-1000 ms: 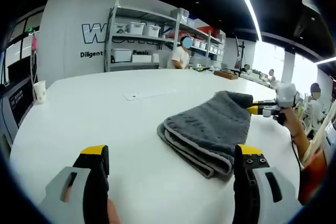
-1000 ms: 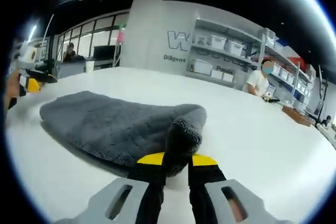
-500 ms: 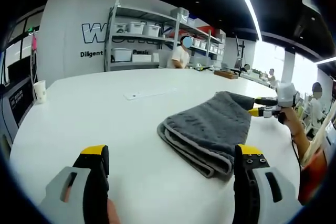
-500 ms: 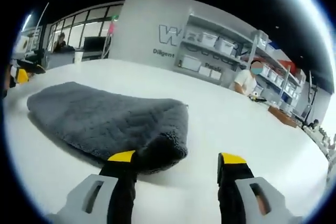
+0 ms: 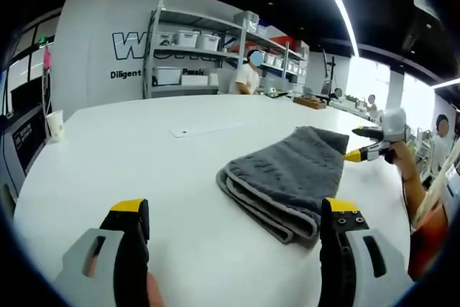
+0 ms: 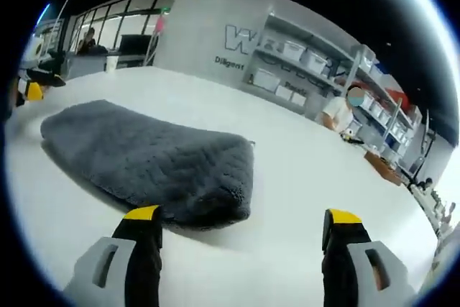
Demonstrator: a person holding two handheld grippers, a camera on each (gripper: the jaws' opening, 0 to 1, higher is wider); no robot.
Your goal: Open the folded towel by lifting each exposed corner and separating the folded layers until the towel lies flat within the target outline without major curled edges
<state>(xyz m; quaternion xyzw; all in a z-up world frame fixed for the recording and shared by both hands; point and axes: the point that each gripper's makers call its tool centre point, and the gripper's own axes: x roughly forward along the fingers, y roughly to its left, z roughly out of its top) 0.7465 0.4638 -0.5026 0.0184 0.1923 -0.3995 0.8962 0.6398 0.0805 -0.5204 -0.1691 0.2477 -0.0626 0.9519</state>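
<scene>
A folded grey towel (image 5: 287, 174) lies on the white table (image 5: 144, 149), its stacked layers showing at the near edge. My left gripper (image 5: 233, 231) stands open, short of the towel, with nothing between its jaws. In the right gripper view the same towel (image 6: 151, 159) spreads to the left, and my right gripper (image 6: 241, 231) is open just behind its near corner, not touching it. The right gripper (image 5: 370, 143) also appears in the left gripper view, held by a hand beyond the towel's far corner.
A paper cup (image 5: 54, 126) stands at the table's left edge, and a small flat card (image 5: 183, 132) lies mid-table. Shelving (image 5: 208, 55) with bins and a seated person (image 5: 248, 77) are behind. More people and desks sit at the far right.
My right gripper was shut on the towel's corner, then opened and drew back; the corner dropped flat. The left gripper stayed still.
</scene>
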